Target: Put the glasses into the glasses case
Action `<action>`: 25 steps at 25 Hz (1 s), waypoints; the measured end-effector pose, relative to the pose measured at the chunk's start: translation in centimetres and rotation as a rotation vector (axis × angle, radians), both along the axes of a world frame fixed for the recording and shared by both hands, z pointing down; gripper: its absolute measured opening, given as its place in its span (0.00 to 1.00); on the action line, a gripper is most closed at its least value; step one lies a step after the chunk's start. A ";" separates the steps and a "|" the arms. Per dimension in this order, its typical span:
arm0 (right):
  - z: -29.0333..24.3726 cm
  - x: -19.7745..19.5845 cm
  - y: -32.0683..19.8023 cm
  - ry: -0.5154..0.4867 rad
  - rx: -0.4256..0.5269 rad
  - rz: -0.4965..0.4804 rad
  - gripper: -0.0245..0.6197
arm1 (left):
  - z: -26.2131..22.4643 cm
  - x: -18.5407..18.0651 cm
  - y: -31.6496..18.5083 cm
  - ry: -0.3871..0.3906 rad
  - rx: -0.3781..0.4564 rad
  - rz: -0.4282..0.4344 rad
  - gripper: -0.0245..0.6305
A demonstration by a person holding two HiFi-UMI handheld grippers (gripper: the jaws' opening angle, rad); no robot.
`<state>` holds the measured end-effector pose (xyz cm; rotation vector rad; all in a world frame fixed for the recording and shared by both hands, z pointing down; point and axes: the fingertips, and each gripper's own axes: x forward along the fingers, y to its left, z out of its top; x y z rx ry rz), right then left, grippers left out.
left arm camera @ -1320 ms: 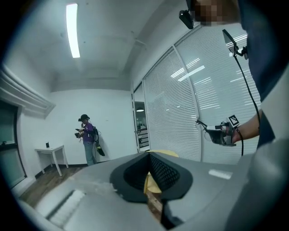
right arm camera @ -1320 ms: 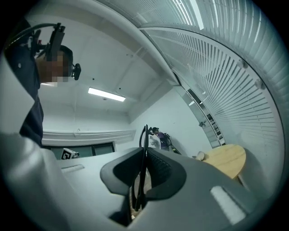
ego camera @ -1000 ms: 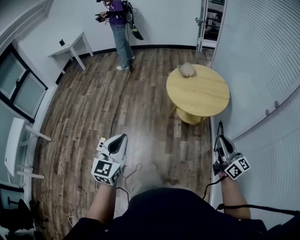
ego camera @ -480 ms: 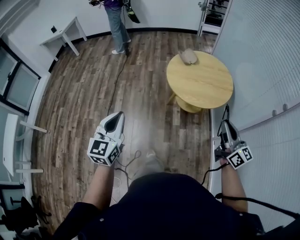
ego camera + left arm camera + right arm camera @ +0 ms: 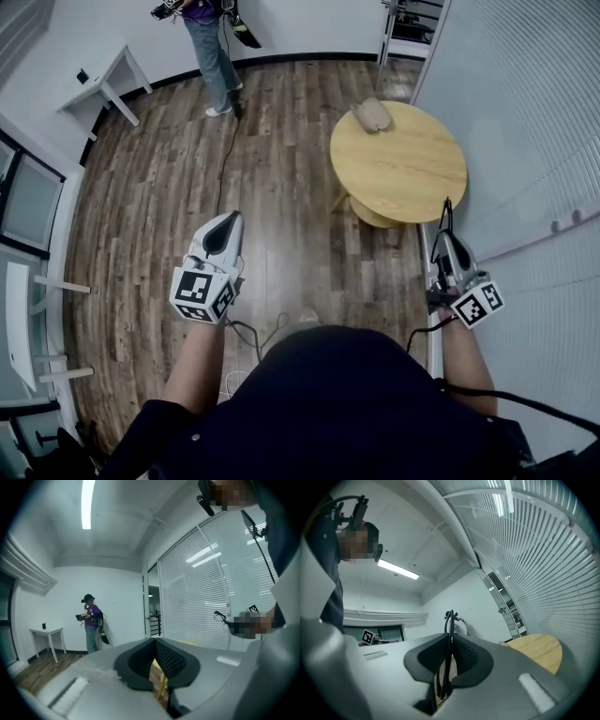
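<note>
The round wooden table [image 5: 398, 169] stood far right, with the tan glasses case [image 5: 372, 114] on its far edge. The left gripper [image 5: 228, 225] was clenched, empty. The right gripper [image 5: 447, 236], beside the table, pinched the black glasses [image 5: 450, 620], well apart from the case.

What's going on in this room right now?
A person holds a gripper in each hand. The right gripper is shut on black glasses; the left gripper is shut and empty. The glasses case lies near the far edge of a round wooden table ahead, apart from both grippers, so the glasses are not in it yet.
</note>
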<state>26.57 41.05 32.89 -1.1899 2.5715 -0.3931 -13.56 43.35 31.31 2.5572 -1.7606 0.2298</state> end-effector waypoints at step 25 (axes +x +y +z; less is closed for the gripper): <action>1.9 -6.8 -18.0 -0.085 -0.074 0.000 0.09 | 0.7 -4.9 -17.9 0.003 -0.010 0.057 0.04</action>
